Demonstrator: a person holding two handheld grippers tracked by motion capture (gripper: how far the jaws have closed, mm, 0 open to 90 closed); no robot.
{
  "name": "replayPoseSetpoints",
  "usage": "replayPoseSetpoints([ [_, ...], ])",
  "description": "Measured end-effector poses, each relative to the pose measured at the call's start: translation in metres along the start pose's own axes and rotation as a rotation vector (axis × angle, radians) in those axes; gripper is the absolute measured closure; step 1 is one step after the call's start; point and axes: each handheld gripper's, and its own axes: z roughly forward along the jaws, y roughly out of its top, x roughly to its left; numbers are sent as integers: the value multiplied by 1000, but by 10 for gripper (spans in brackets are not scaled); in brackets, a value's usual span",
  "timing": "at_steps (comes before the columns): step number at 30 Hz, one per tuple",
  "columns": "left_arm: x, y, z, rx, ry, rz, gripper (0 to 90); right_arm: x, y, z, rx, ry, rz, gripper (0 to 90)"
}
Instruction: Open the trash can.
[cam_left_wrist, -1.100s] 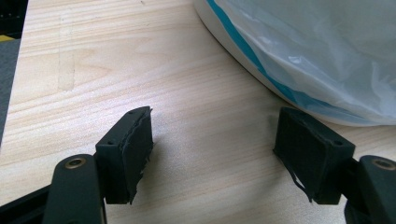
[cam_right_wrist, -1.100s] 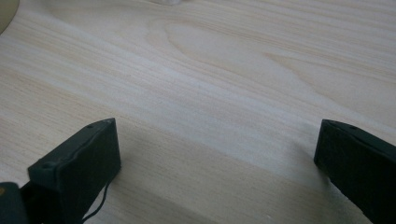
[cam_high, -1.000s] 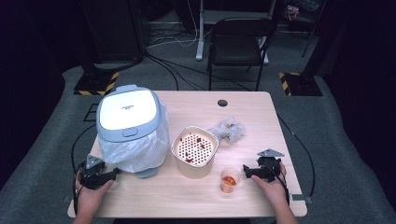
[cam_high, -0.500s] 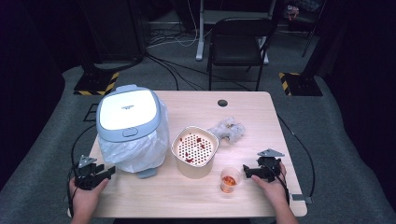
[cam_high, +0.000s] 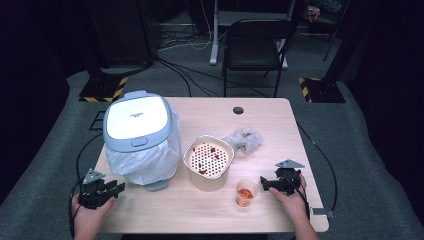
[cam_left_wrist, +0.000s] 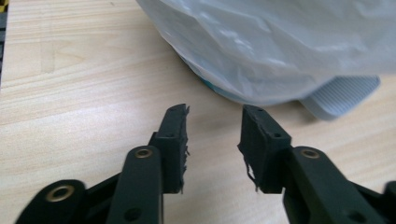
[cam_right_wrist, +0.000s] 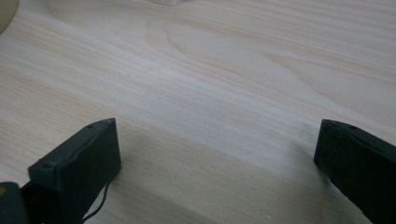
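The bin (cam_high: 139, 135), white-lidded and lined with a plastic bag (cam_left_wrist: 280, 46), stands at the table's (cam_high: 210, 210) left, just beyond the left gripper (cam_high: 116, 189). Its jaws have just been closing; they are half apart with nothing between them. The right gripper (cam_high: 264, 183) rests wide open on bare wood beside a small cup (cam_high: 246, 192). The lid's small print is too faint to read.

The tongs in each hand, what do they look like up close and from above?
Both tongs, left and right, are black, with two blocky jaws, each topped by a grey three-cornered plate. The left one shows brass-coloured rivets and frayed pads. A thin black cable trails from each. Forearms are bare, no sleeves.
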Motion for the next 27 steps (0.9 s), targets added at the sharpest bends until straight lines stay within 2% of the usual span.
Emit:
replayPoseSetpoints([
  [3,-4,-1,-3,-16,-7,-19,621,0,0,0,0,-1,-2,0],
  [4,-6,-1,-4,-25,-12,-38,621,0,0,0,-1,-2,-1,0],
  [6,-11,0,-4,-38,-9,-29,622,0,0,0,-1,-3,0,0],
  [8,-16,1,-4,-43,-31,-17,649,1,0,0,1,-3,4,0],
  [11,-23,4,-3,-40,-42,5,676,1,0,0,1,-3,4,0],
  [13,-26,5,-1,-52,-49,9,695,1,0,0,1,-3,4,0],
  [15,-30,5,0,-46,-79,-9,726,1,0,0,0,-3,4,0],
  [17,-33,5,3,-46,-82,-4,741,1,0,0,1,-3,5,0],
  [20,-38,6,6,-41,-83,5,742,1,0,0,1,-3,4,0],
  [21,-40,6,8,-59,-86,-11,740,1,0,0,0,-3,4,0],
  [23,-43,9,10,-41,-90,3,728,1,0,0,0,-3,4,0],
  [24,-44,10,11,-30,-76,23,714,1,0,0,0,-3,4,0],
  [25,-46,11,12,-29,-80,38,707,1,0,0,0,-3,4,0],
  [27,-51,12,15,-29,-92,42,704,1,0,0,0,-3,4,0],
])
